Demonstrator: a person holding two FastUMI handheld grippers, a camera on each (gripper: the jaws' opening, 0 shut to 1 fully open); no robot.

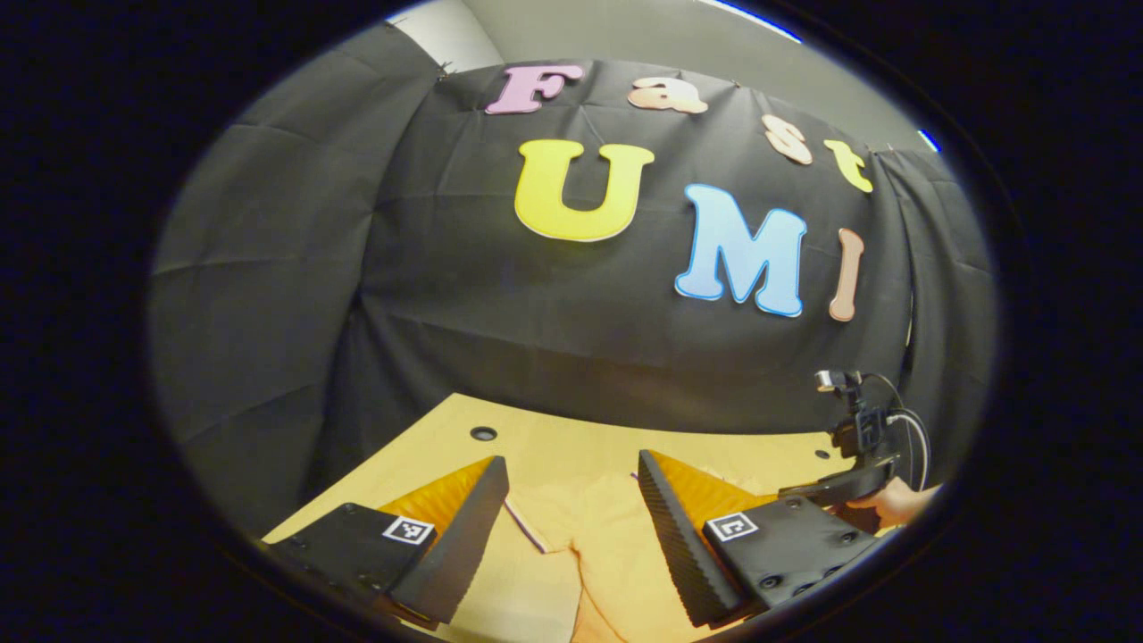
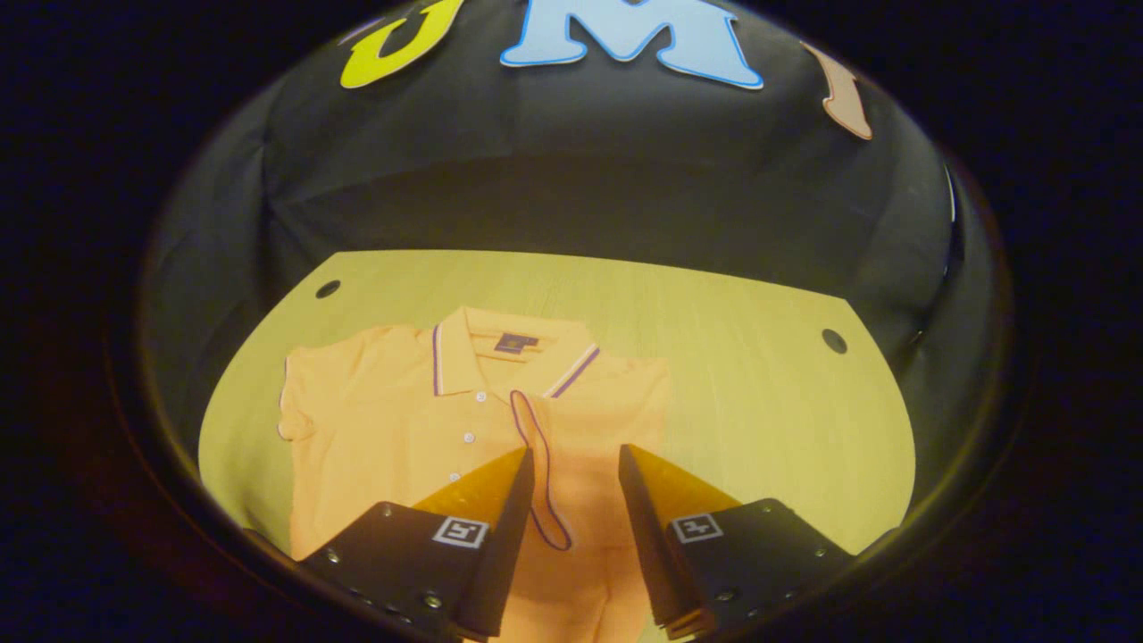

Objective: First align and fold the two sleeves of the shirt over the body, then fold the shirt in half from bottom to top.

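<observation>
An orange polo shirt lies flat, face up, on the pale wooden table, collar toward the wall. One sleeve is folded over the body, its purple-trimmed cuff lying across the chest. The other sleeve lies spread out to the side. My right gripper hovers open over the folded sleeve, with nothing between its fingers. My left gripper is open above the shirt near a trimmed cuff edge. In the left gripper view the right gripper and the hand holding it show at the far right.
Black cloth walls close in the table on three sides. Small round holes sit near the table's far corners. Bare tabletop stretches to the right of the shirt in the right gripper view.
</observation>
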